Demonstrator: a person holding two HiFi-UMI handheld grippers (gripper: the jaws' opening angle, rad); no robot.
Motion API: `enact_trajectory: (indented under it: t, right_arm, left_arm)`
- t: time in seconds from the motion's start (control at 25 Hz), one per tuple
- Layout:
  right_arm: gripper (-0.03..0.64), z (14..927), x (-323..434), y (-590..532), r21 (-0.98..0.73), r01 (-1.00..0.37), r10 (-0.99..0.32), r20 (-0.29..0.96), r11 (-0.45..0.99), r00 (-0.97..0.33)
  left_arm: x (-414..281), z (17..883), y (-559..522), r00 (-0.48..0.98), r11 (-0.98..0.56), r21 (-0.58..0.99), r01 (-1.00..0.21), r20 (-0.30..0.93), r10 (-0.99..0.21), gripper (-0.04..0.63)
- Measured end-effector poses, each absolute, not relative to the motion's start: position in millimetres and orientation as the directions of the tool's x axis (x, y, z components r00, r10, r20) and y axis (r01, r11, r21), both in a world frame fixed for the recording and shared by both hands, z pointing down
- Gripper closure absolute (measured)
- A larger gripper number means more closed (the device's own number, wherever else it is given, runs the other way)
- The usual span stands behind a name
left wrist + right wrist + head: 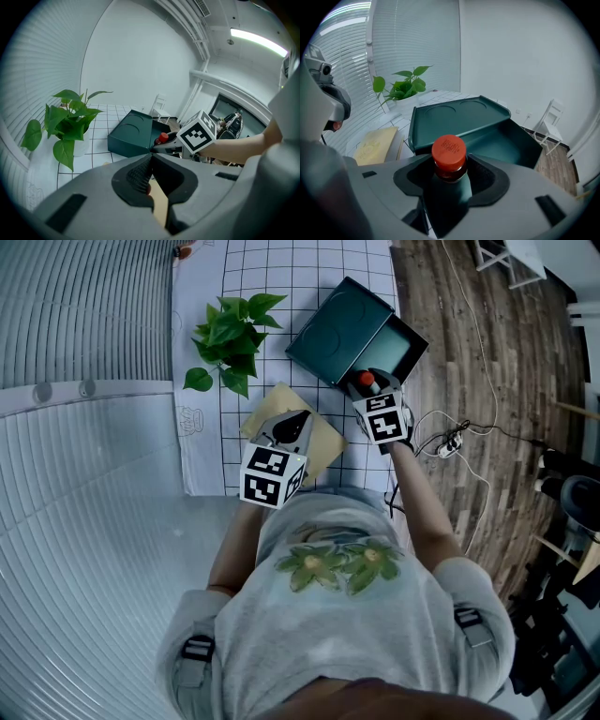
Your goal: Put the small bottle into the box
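R tool (451, 176) pinches small bottle (449, 151) upright at neck, just before open box (513, 140), prob. for clean drop-in; L tool (150, 164) pressed together, idle.

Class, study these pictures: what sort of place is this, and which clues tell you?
Probably an indoor test or recording room: a grid-printed table cover, slatted blinds, and loose cables on the wood floor.

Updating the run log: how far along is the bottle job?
Done: the box stands open and the right tongs are shut on the small bottle. In hand: bottle held at the box's near edge, not inside. Left: lower it in, release. The left tongs are shut, empty.
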State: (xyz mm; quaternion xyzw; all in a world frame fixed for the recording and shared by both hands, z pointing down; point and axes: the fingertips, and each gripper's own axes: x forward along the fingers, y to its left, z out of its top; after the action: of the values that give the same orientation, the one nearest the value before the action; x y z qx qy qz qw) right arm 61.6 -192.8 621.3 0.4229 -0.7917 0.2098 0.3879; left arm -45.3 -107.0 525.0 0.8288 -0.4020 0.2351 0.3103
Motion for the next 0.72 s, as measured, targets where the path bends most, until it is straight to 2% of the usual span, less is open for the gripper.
enact_trajectory:
  t: [0.72]
  right_arm:
    - [0.397, 613.2, 62.6, -190.8, -0.013, -0.827, -0.509, 0.783, 0.561, -0.358]
  left_arm:
    - [-41.5, 517.6, -106.2, 0.573, -0.498, 0.319, -0.806, 0.629, -0.525, 0.588]
